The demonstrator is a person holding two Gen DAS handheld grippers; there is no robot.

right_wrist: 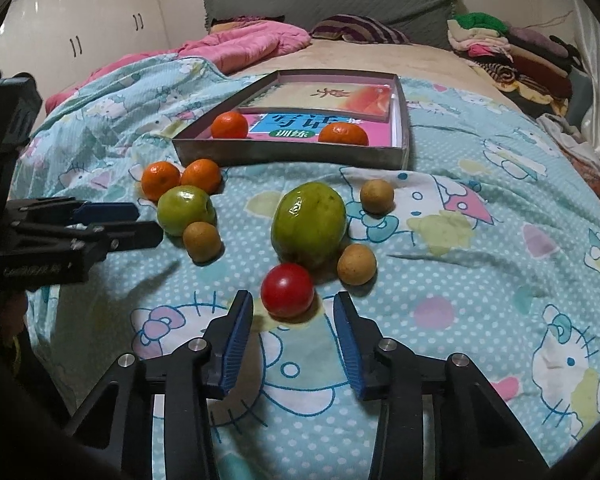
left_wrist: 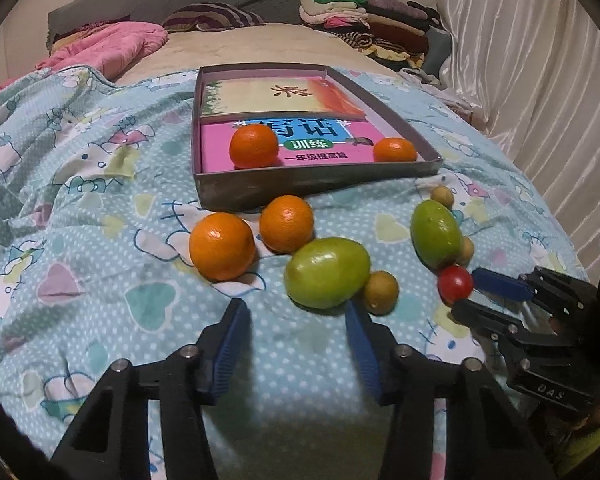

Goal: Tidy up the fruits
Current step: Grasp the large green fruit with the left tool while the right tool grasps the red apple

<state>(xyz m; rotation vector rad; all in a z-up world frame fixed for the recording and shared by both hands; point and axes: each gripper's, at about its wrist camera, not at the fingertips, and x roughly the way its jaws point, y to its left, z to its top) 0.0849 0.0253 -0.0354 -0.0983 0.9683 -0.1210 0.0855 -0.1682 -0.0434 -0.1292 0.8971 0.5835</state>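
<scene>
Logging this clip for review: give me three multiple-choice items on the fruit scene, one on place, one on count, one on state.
1. Where is the red tomato?
A. In the box
B. On the bedspread, just ahead of the right gripper
C. On the pillow

2. How many oranges lie in the box?
A. Two
B. Four
C. None

3. What does the left gripper hold?
A. An orange
B. A green fruit
C. Nothing

Answers: 1 B, it sits on the cloth before the open jaws; 2 A, two rest on the pink book; 3 C, its jaws are empty.
</scene>
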